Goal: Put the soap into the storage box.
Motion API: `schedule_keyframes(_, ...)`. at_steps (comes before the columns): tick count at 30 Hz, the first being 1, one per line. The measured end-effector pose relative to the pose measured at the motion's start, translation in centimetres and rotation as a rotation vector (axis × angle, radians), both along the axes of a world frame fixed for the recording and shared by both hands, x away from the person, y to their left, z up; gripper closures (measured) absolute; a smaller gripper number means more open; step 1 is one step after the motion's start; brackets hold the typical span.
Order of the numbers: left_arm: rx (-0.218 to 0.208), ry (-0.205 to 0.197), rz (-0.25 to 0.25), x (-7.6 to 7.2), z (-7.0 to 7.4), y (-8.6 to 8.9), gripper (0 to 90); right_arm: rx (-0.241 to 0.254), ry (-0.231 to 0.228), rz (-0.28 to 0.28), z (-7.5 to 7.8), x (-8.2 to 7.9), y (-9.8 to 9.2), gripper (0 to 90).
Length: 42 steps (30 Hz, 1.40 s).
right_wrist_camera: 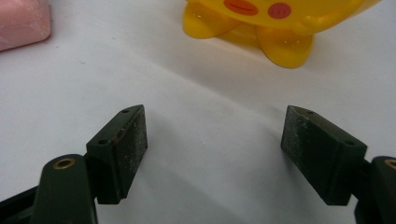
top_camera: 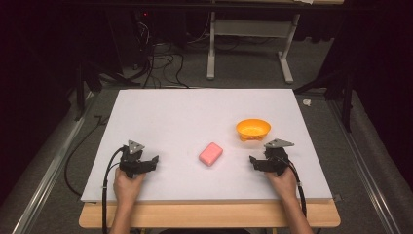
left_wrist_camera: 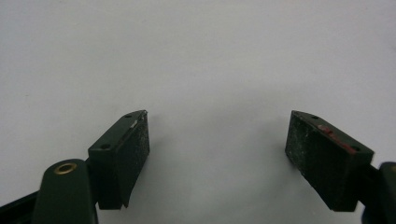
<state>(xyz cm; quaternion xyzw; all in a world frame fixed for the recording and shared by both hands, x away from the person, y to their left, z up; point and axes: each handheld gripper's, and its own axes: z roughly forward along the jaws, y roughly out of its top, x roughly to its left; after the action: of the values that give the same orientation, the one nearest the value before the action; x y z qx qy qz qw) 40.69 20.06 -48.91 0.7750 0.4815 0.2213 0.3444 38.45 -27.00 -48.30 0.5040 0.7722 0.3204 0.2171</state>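
A pink soap-like block (top_camera: 211, 153) lies near the middle of the white board (top_camera: 195, 112). An orange-yellow bowl (top_camera: 253, 129) with small feet and a painted face stands to its right. My left gripper (top_camera: 146, 164) rests on the board at the front left, open, with bare white surface between its jaws (left_wrist_camera: 217, 144). My right gripper (top_camera: 258, 163) rests at the front right, open and holding nothing (right_wrist_camera: 215, 144). In the right gripper view the bowl (right_wrist_camera: 261, 28) stands just ahead of the jaws and a corner of the pink block (right_wrist_camera: 23, 23) shows at the upper left.
The white board lies on a wooden table (top_camera: 209, 217), whose front edge shows below it. Beyond the board are a grey floor, cables (top_camera: 160, 63) and a white desk frame (top_camera: 248, 44). Metal rails run along both sides.
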Motion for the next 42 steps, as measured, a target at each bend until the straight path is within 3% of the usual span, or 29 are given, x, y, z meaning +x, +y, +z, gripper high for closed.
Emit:
schedule_keyframes(33, 0.002, -0.002, 0.002, 0.0, 0.0, 0.0, 21.6, -0.019, 0.013, -0.006, 0.3, -0.1, 0.3, 17.7)
schedule_keyframes(42, 0.003, -0.003, 0.002, 0.0, 0.0, 0.0, 21.7, 0.036, -0.014, 0.004, 1.6, -0.7, -0.1, 17.8)
